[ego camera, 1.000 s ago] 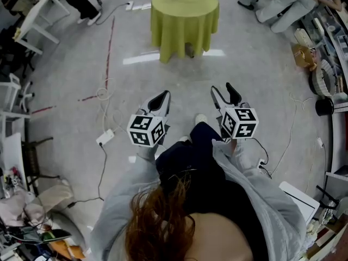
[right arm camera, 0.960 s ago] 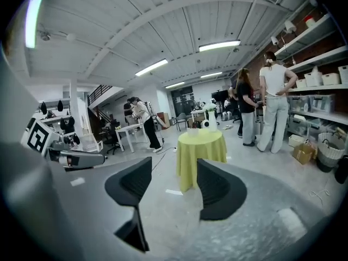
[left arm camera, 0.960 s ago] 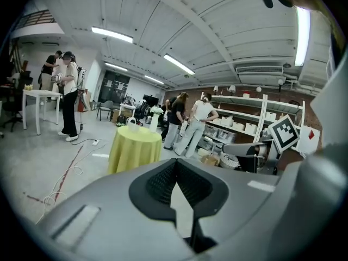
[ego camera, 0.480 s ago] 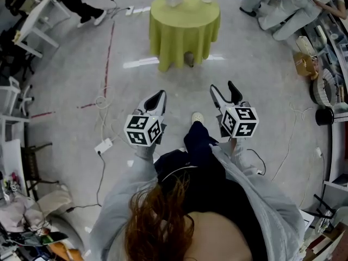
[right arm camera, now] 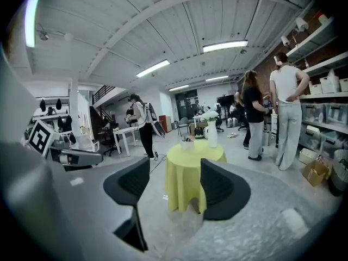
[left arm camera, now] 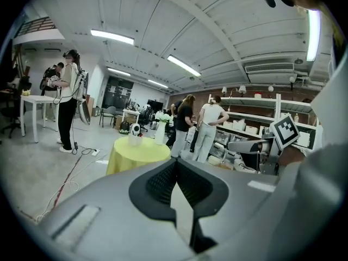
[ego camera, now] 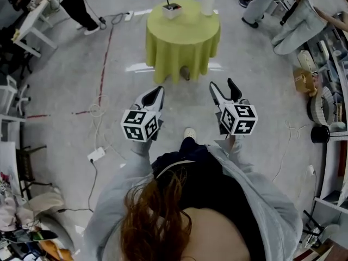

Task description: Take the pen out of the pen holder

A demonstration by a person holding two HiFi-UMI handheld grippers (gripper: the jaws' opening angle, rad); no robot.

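A white pen holder with dark pens in it stands on a round table under a yellow-green cloth, beside a tall white vase. Both grippers hang in the air well short of the table, above the floor. My left gripper is shut with nothing in it; in the left gripper view its jaws meet, and the pen holder shows far off. My right gripper is open and empty. In the right gripper view the table and pen holder show between its jaws.
Cables and a power strip lie on the floor at left. White desks stand at far left, shelving along the right. People stand beyond the table and at top left.
Both grippers and the person have moved forward toward the table, which now sits nearer and lower in the head view. The left gripper stays shut, the right open.
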